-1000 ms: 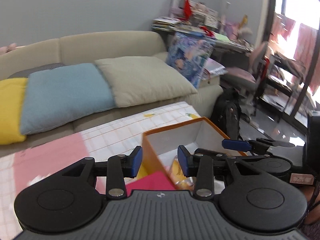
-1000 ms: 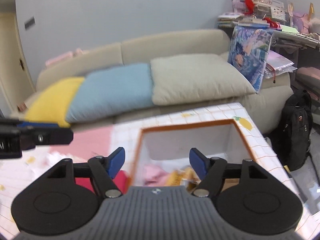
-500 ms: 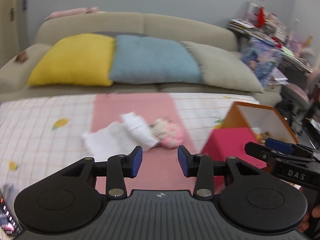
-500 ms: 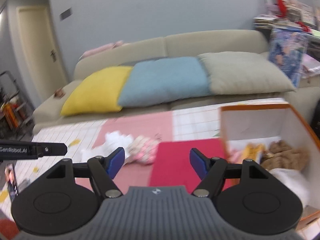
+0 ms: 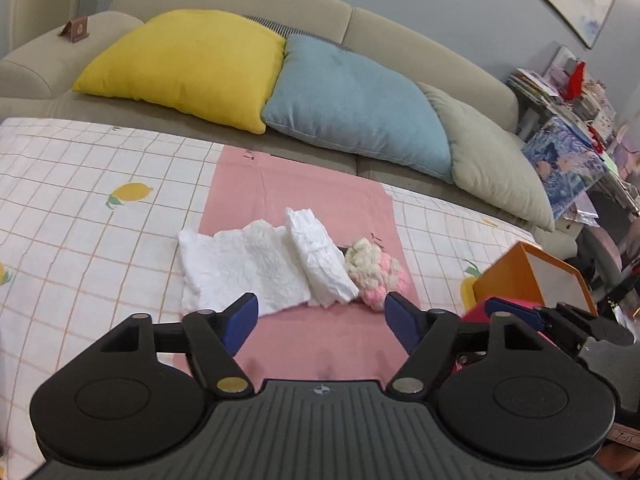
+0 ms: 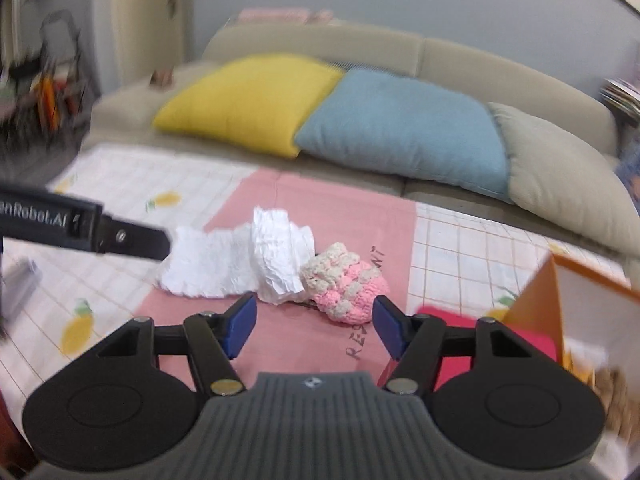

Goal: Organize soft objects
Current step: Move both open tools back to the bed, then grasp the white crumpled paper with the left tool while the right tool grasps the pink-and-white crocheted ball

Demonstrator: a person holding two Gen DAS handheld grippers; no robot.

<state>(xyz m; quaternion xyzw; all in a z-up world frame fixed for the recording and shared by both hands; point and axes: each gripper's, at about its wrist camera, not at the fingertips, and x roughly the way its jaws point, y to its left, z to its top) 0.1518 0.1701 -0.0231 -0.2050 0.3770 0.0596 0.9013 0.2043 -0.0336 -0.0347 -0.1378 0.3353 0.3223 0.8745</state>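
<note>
On a pink mat (image 5: 300,196) lie a flat white cloth (image 5: 236,268), a folded white cloth (image 5: 320,256) and a pink and cream crocheted piece (image 5: 376,272). They also show in the right wrist view: flat cloth (image 6: 208,264), folded cloth (image 6: 280,256), crocheted piece (image 6: 348,280). My left gripper (image 5: 322,318) is open and empty, just short of the cloths. My right gripper (image 6: 314,322) is open and empty, just short of the crocheted piece. An orange box (image 5: 536,276) with a red flap (image 6: 472,332) stands to the right and holds soft items.
The table wears a checked cloth with lemon prints (image 5: 80,208). Behind it a beige sofa (image 5: 400,36) carries yellow (image 5: 188,60), blue (image 5: 352,100) and grey (image 5: 496,164) cushions. Cluttered shelves (image 5: 568,92) stand at the far right. The other gripper's finger shows in the right wrist view (image 6: 132,238).
Both grippers swung left from the orange box to the cloths and crocheted piece on the pink mat. My left jaws opened wider. Both stay empty.
</note>
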